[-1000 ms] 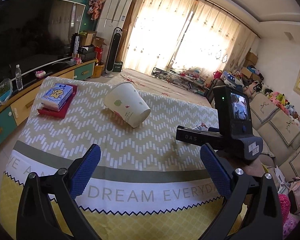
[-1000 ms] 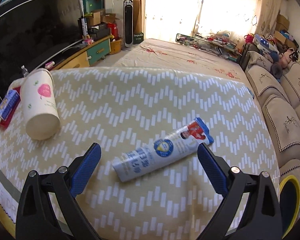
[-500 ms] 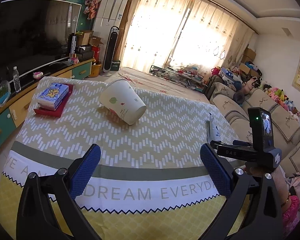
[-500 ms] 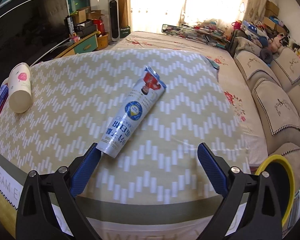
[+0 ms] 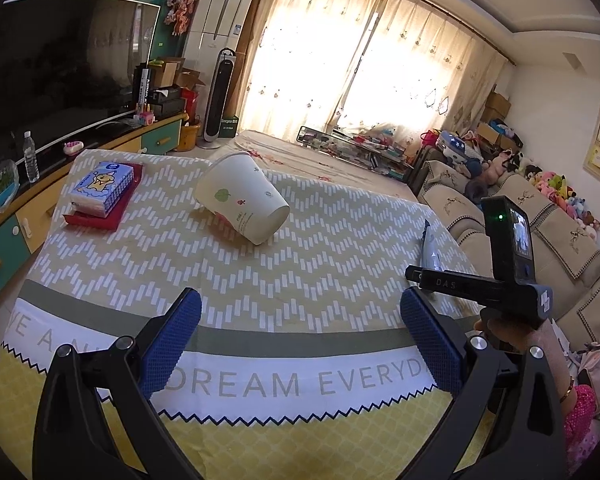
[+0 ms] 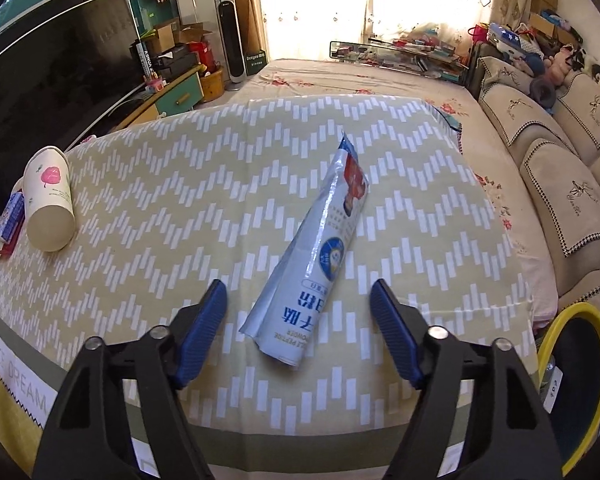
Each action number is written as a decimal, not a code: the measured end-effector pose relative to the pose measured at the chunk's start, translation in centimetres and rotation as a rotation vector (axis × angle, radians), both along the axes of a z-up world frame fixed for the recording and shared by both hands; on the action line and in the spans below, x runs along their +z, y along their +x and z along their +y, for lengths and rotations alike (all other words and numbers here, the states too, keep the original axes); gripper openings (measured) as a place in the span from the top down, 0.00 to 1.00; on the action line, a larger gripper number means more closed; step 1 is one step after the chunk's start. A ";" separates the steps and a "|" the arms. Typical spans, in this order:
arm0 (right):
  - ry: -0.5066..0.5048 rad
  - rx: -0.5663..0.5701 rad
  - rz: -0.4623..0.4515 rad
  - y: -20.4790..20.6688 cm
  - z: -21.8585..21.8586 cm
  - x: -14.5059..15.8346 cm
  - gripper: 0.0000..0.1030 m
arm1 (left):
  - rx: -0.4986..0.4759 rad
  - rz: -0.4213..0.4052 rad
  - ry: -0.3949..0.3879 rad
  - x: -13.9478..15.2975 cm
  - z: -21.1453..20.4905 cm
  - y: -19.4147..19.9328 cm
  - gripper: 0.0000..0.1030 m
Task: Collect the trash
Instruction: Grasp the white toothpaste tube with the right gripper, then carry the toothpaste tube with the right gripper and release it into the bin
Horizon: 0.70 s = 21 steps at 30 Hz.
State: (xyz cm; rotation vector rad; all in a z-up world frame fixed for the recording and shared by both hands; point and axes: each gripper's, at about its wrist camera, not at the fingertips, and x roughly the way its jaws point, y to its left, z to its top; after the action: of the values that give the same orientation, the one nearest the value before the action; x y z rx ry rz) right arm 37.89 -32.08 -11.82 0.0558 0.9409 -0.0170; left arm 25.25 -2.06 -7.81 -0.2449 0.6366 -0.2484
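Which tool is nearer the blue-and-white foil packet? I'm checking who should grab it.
Right. The right tool is open, its tips on either side of the blue-and-white foil packet's near end. The left tool hovers open over the table's front edge, the packet far off to its right.

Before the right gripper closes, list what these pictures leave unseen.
- Bin: right wrist view, cut off by the frame edge and the gripper's finger; contents dark.
- Wrapper: left wrist view shows it edge-on, near end behind the right gripper; the right wrist view shows its whole length.
- Paper cup: lying on its side, mouth turned away in both views; inside unseen.
- Tissue pack: right wrist view, mostly behind the cup.
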 end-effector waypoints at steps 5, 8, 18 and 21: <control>-0.045 0.023 0.003 0.0 0.4 0.4 0.75 | -0.005 -0.005 0.015 0.1 -0.3 -0.1 0.05; -0.056 0.040 -0.006 -0.7 1.1 0.5 0.86 | -0.004 0.001 0.017 0.0 -0.3 0.0 0.05; 0.069 0.095 -0.099 -7.2 -1.0 3.0 0.92 | -0.010 0.002 0.028 -0.3 -0.4 0.1 0.05; 0.119 0.093 -0.127 -10.1 -2.8 3.8 0.92 | -0.012 0.005 0.034 -0.5 -0.5 0.2 0.05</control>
State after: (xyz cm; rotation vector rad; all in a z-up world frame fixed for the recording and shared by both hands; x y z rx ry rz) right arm 27.77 -34.85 -8.03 0.1220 0.8160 0.1271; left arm 25.41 -2.55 -8.27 -0.2087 0.6472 -0.2487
